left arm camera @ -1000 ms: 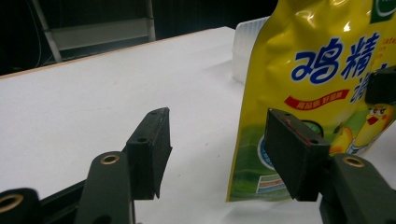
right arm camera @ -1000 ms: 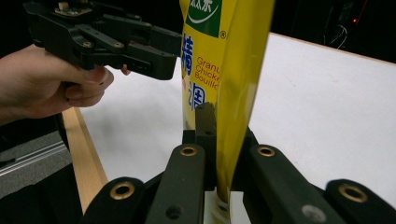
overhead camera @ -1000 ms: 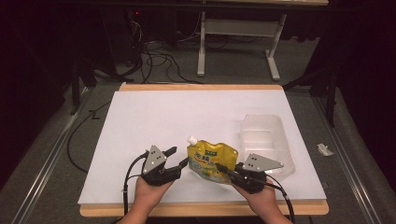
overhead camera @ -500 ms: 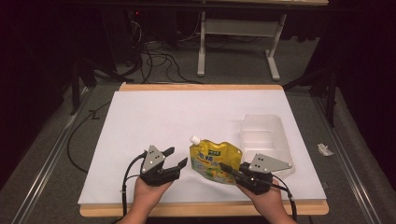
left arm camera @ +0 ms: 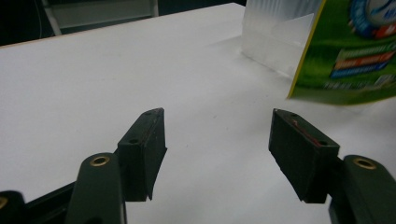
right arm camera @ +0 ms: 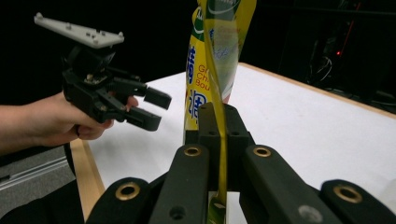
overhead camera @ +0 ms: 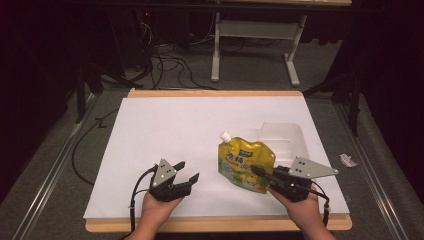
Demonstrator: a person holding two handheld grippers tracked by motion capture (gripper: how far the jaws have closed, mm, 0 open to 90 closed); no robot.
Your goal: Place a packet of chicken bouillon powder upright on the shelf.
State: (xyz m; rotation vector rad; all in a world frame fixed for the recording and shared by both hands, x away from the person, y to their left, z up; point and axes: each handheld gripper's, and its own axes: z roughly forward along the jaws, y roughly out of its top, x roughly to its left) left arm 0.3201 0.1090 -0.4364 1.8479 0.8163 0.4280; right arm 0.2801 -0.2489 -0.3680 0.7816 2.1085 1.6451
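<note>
Now the right gripper [overhead camera: 261,173] pinches the yellow pouch [overhead camera: 243,162] upright; the left gripper [overhead camera: 186,171] hovers low, gaping.

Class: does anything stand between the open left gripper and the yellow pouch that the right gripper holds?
Nothing visible does: bare white table lies between the left gripper and the pouch, held by the right gripper.

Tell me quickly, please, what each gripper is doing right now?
Left gripper: open, nothing between its jaws, which have just been opening.
Right gripper: shut on the yellow pouch, pinching its edge.
</note>
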